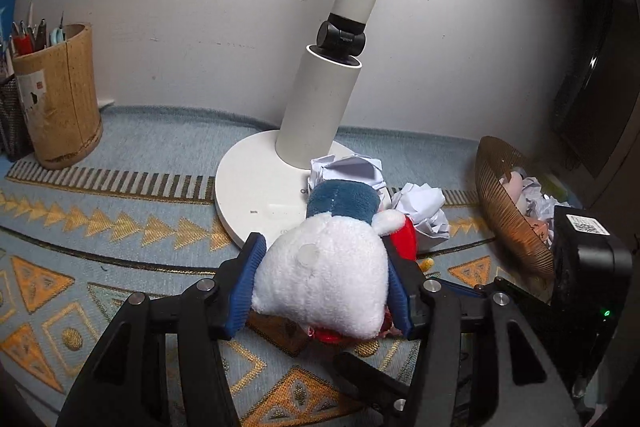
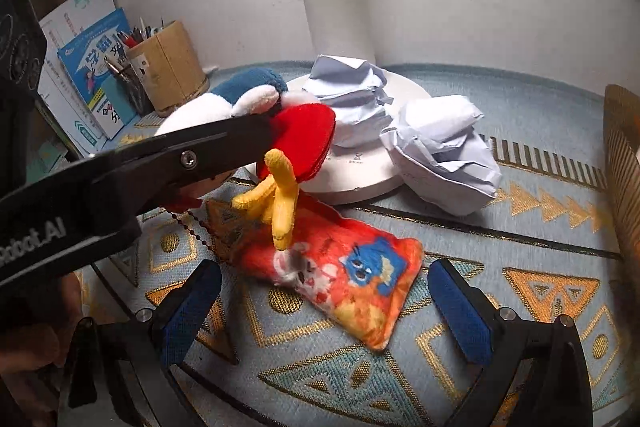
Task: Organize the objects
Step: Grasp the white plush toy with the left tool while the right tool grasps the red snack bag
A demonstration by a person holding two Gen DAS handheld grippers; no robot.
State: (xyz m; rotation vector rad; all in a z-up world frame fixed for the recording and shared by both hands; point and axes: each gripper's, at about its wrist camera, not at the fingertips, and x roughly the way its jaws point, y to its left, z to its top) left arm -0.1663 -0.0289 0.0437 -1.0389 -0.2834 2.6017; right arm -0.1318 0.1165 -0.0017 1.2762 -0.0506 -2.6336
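Left hand-held gripper (image 1: 324, 287): clamped on the white body of a plush duck (image 1: 324, 279), blue pads pressed into both flanks. Plush duck held above the orange plush pouch (image 2: 340, 275), just in front of the lamp base (image 1: 256, 187), blue cap pointing toward the lamp base, red bill and yellow feet hanging on the side toward the pouch.

Right hand-held gripper (image 2: 324, 311): released, pads spread wide, nothing between them. Orange plush pouch flat on the patterned tabletop (image 2: 520, 227), directly ahead of and below the right hand-held gripper, nearer corner lying between the two pads. Long axis of the pouch diagonal: from the far end near the lamp base, under the duck's feet, to the near end close to the gripper's right-side pad. Pad line therefore crossing the pouch at a slant rather than squarely.

Nearer hand for the pouch: right. Judged next requirement: a slight roll to square the pads across the pouch's short width before descent, with clearance kept from the dangling yellow feet.

Two crumpled paper balls (image 2: 440, 147) resting on and beside the lamp base, apart from the pouch.
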